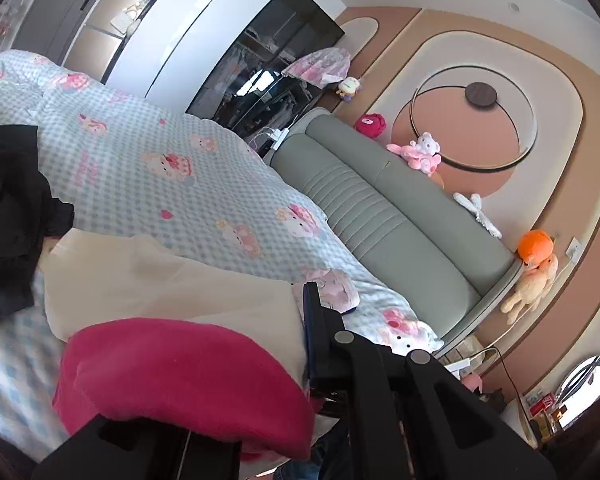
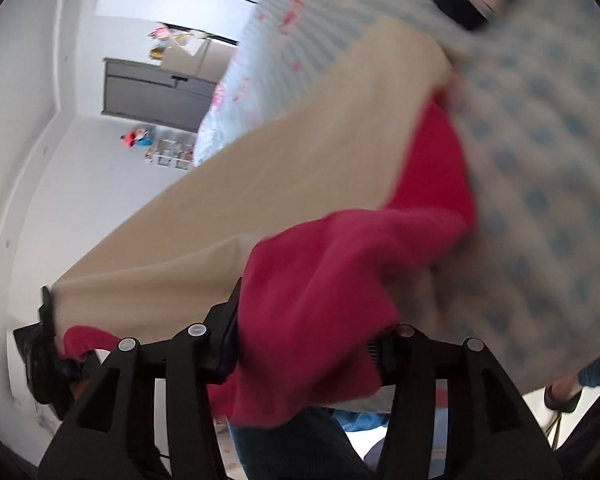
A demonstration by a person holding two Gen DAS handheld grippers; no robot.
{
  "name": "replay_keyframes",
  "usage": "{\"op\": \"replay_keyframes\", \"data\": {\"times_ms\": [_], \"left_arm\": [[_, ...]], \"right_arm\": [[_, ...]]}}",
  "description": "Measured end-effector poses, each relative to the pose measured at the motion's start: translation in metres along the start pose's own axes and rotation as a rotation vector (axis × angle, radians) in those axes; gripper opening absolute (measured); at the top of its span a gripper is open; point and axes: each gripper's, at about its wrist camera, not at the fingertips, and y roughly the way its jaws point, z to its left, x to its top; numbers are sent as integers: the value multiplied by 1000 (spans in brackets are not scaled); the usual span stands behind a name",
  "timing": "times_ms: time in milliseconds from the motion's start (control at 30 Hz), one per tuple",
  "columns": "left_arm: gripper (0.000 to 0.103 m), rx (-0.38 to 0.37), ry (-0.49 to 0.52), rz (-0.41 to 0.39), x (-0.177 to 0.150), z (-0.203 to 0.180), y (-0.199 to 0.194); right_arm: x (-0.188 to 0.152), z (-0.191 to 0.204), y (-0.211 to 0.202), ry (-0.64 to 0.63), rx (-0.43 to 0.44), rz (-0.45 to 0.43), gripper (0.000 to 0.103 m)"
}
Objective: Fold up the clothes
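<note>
A garment, cream [image 1: 172,284] with a magenta-red part [image 1: 188,376], hangs over the bed edge between my two grippers. My left gripper [image 1: 300,360] is shut on its edge; red cloth covers the left finger, and only the dark right finger [image 1: 314,320] shows. In the right wrist view the cream cloth [image 2: 284,168] stretches away to the left gripper [image 2: 50,332] at lower left, and the red part [image 2: 332,280] bunches between the fingers of my right gripper [image 2: 312,344], which is shut on it.
The bed has a blue-checked cartoon-print cover [image 1: 172,168]. A pile of black clothes [image 1: 12,216] lies at its left. A grey-green padded headboard [image 1: 380,208] with plush toys [image 1: 418,150] stands at right. A dark glass wardrobe [image 1: 268,76] stands behind.
</note>
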Motion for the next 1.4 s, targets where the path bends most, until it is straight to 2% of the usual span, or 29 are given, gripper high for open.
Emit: {"op": "replay_keyframes", "data": {"times_ms": [67,167,267,367,467,600,700,733,800,933,1000,1033,1067,1100,1200,1267,1333,1400], "left_arm": [[7,3,-19,-6,-3,9,-13],[7,-6,-52,-31,-6,14,-25],[7,-20,-6,-14,-8,9,-24],[7,-37,13,-3,-7,4,-21],[7,-39,12,2,-7,2,-20],[7,-104,74,-19,-2,-13,-34],[8,-147,119,-30,6,-25,-43],[8,-141,126,-24,7,-25,-42],[8,-76,118,17,6,-16,-28],[7,151,60,224,-2,39,50],[7,245,124,259,21,54,87],[7,244,134,235,43,52,92],[7,228,162,172,76,38,90],[7,210,196,104,108,21,85],[7,141,369,-159,186,-63,30],[7,96,479,-324,232,-116,-7],[7,79,553,-395,236,-142,-39],[7,88,566,-385,224,-143,-53]], "right_arm": [[2,4,-5,-46,-30,-22,38],[11,18,-32,-91,-7,-101,25],[19,46,-62,-186,13,-181,16],[24,78,-83,-291,31,-230,15],[22,87,-101,-292,68,-252,15],[22,101,-132,-263,169,-307,15],[22,120,-162,-314,229,-359,15],[22,124,-169,-325,225,-365,15],[28,115,-159,-303,133,-331,15],[48,84,-118,-241,-69,-233,15],[79,92,-99,-263,-104,-217,12],[97,99,-90,-279,-116,-214,12],[114,106,-82,-296,-128,-210,12],[133,129,-86,-328,-116,-239,12],[171,241,-146,-517,-29,-442,12],[172,313,-198,-640,69,-586,12],[152,357,-238,-768,132,-709,12],[127,375,-260,-867,130,-794,12]]}}
